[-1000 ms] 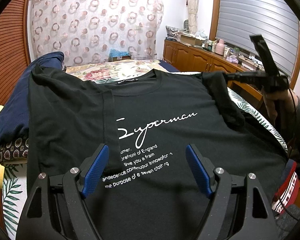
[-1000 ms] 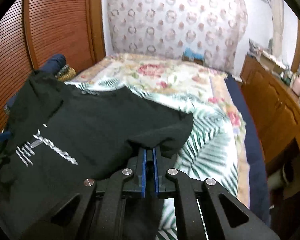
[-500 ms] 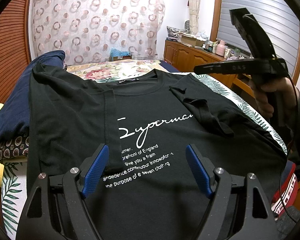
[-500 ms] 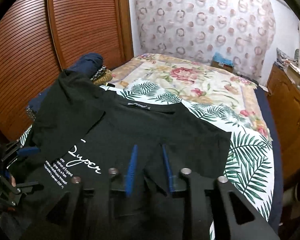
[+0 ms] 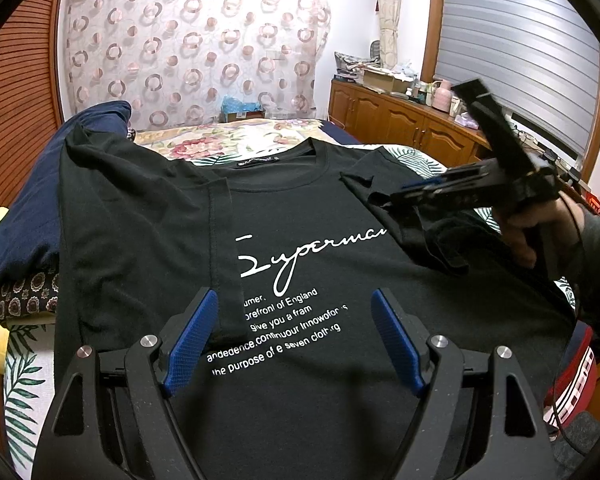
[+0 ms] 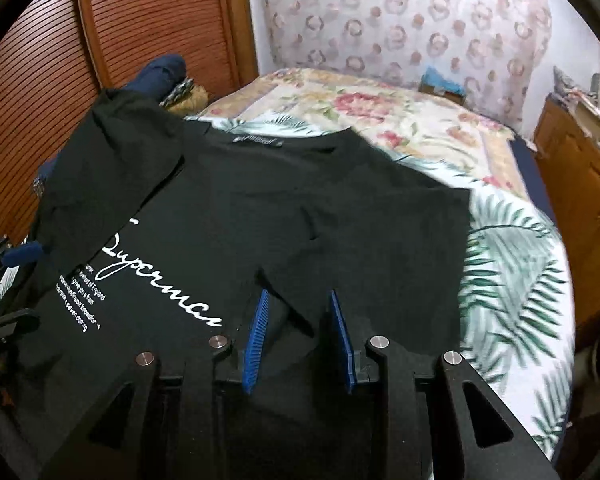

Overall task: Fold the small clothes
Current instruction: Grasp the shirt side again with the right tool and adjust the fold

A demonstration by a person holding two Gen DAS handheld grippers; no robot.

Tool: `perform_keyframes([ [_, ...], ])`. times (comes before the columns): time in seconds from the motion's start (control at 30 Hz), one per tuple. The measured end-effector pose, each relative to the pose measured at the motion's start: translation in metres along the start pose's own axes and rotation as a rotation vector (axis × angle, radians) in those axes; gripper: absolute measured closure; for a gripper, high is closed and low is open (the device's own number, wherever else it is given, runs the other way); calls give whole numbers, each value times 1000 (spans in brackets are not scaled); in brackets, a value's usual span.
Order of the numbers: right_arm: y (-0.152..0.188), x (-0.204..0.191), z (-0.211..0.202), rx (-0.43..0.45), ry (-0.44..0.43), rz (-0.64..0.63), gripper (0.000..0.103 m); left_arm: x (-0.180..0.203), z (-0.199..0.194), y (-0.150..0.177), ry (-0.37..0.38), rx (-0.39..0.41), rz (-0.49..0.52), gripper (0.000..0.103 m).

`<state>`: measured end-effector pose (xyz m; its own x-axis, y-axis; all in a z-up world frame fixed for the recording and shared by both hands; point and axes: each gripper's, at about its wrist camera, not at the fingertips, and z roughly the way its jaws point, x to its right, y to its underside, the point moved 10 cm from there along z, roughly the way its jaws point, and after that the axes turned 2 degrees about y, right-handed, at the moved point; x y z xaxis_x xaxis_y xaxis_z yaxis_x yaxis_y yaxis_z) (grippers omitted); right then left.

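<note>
A black T-shirt (image 5: 308, 208) with white "Superman" print lies face up on the bed; it also shows in the right wrist view (image 6: 236, 216). Both sleeves are folded in over its front: the left sleeve (image 5: 148, 216) and the right sleeve (image 5: 416, 236). My left gripper (image 5: 296, 336) is open and empty, hovering over the shirt's lower print. My right gripper (image 6: 300, 336) is open and empty, just above the folded right sleeve (image 6: 364, 248). In the left wrist view the right gripper (image 5: 404, 196) is seen side-on in a hand.
The bed has a leaf and flower patterned cover (image 6: 512, 264). A navy blanket (image 5: 24, 216) lies along the left edge by the wooden slatted wall (image 6: 140, 28). A wooden cabinet (image 5: 412, 128) with clutter stands on the right. A red striped item (image 5: 576, 376) hangs at the right bed edge.
My right gripper carried the right sleeve inward over the shirt, opened and let it go. The sleeve now lies folded on the shirt. My left gripper has stayed still and open.
</note>
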<state>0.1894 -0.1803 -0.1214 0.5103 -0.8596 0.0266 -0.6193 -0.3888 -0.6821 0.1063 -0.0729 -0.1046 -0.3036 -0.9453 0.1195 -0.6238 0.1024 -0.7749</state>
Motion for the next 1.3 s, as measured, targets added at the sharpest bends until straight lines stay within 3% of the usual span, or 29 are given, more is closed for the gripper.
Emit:
perform_keyframes([
  [0.2, -13, -8, 23, -24, 32, -47, 71, -1, -5, -1, 9, 16, -4, 23],
  [0.27, -21, -16, 24, -11, 7, -70, 95, -2, -7, 0, 7, 20, -3, 23],
  [0.6, -71, -62, 8, 113, -134, -51, 99, -17, -17, -4, -31, 36, -9, 23],
  [0.73, -72, -56, 3, 135, -50, -72, 96, -22, -18, -5, -39, 41, -8, 23],
  [0.87, -54, -46, 17, 73, 31, -94, 70, -22, -16, -4, -39, 38, -6, 23],
  [1.07, -33, -38, 38, -26, 56, -109, 70, -20, -13, -5, -38, 32, -1, 23],
  [1.1, -32, -38, 40, -38, 57, -115, 72, -20, -13, -5, -38, 32, -1, 23],
  [1.13, -31, -38, 43, -45, 64, -124, 84, -20, -13, -5, -38, 33, 0, 23],
  [1.2, -31, -40, 44, -36, 64, -145, 94, -20, -13, -5, -38, 34, -1, 23],
  [1.3, -38, -40, 38, -12, 36, -124, 97, -21, -13, -4, -39, 34, -1, 23],
])
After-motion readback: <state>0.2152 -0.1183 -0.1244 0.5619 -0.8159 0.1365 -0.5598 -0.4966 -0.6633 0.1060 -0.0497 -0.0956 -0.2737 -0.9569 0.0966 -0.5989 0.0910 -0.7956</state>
